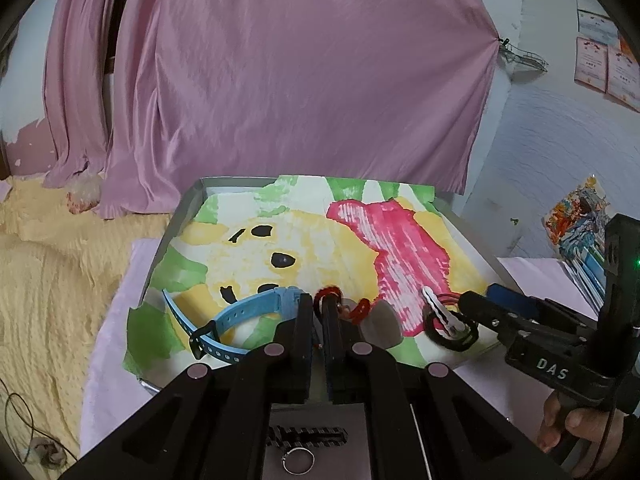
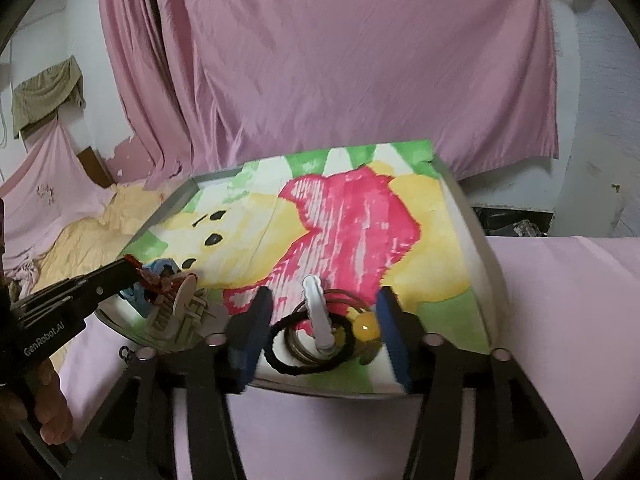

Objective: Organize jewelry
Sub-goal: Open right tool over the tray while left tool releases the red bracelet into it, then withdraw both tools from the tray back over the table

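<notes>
Pick-up step: your left gripper jaws are pinching the red cord bracelet at the tray near edge, right gripper jaws spread around the white clip; next, lift clear.

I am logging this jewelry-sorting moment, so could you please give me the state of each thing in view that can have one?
left gripper: shut on the red cord.
red cord: pinched at one end, lifted off the tray.
right gripper: open, fingers either side of the white hair clip.
white hair clip: lying across the black hair tie.
black hair tie: flat on the tray.
blue watch strap: buckled into a loop.
</notes>
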Tool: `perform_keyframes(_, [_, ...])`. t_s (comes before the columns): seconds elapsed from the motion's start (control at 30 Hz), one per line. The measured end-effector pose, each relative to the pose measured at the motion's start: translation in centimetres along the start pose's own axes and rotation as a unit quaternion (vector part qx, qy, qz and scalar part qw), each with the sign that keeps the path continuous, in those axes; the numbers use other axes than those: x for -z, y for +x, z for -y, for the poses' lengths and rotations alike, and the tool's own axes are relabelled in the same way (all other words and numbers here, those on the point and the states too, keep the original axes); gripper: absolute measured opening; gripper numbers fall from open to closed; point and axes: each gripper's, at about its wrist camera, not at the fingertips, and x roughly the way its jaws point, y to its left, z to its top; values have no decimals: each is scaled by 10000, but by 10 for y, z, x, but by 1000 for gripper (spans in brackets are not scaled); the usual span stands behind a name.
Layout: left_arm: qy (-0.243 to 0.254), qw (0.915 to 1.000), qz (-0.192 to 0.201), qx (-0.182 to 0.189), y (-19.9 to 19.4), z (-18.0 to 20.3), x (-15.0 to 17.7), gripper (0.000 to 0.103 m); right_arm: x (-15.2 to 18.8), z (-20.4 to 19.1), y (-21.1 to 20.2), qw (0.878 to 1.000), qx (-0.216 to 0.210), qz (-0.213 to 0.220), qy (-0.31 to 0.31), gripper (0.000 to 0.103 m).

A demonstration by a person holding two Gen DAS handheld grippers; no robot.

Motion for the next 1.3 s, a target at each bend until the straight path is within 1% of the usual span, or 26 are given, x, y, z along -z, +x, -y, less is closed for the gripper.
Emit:
perform_keyframes(0.07, [-4,10000,17,8,-2,0,1,21,1,3,-5,9999,22,100,28,51])
perform_keyframes(0.1, [-13,10000,49,19,-3,0,2,34,2,4,-7,9999,35,141,39,52])
perform_keyframes(0.13, [-35,9999,116,34,-6,0,3,43,2,5,-10,9998,45,183,48,55])
perform_keyframes(0.17, [-58,9998,192,44,-9,0,4,45,3,6,-12,9997,50,217,56,58])
perform_keyframes(0.3, [-70,9995,323,25,-19,0,5,47,6,10,-22,9991,56,410,99,62])
perform_keyframes(0.37, [-63,9989,469,-13,-28,1,8,60,8,11,-31,9983,67,562,106,76])
perform_keyframes(0.4, [-64,9985,543,-47,-32,1,9,73,9,12,-35,9979,71,639,114,79])
perform_keyframes(0.43, [-68,9977,667,-109,-37,1,11,80,10,12,-40,9973,73,714,123,86])
perform_keyframes(0.47, [-63,9966,807,-162,-43,1,13,81,11,13,-45,9967,65,801,124,90])
perform_keyframes(0.5, [-51,9959,888,-188,-48,1,14,84,13,13,-50,9960,51,883,114,91])
perform_keyframes(0.53, [-34,9952,949,-216,-52,2,16,89,14,12,-56,9952,59,976,94,93])
perform_keyframes(0.6, [-27,9940,1058,-275,-60,2,19,95,17,12,-64,9940,96,1092,39,96])
perform_keyframes(0.67, [-33,9922,1212,-305,-69,2,23,98,21,10,-72,9928,136,1193,-16,100])
perform_keyframes(0.73, [-31,9907,1320,-327,-77,3,28,102,25,8,-80,9914,145,1301,-62,100])
perform_keyframes(0.87, [-17,9885,1461,-402,-88,5,38,102,35,5,-96,9884,147,1500,-168,101])
perform_keyframes(1.07, [31,9849,1650,-518,-104,10,53,102,51,4,-122,9862,120,1632,-263,101])
perform_keyframes(1.3, [100,9816,1809,-609,-118,16,69,102,66,3,-146,9799,239,1939,-395,101])
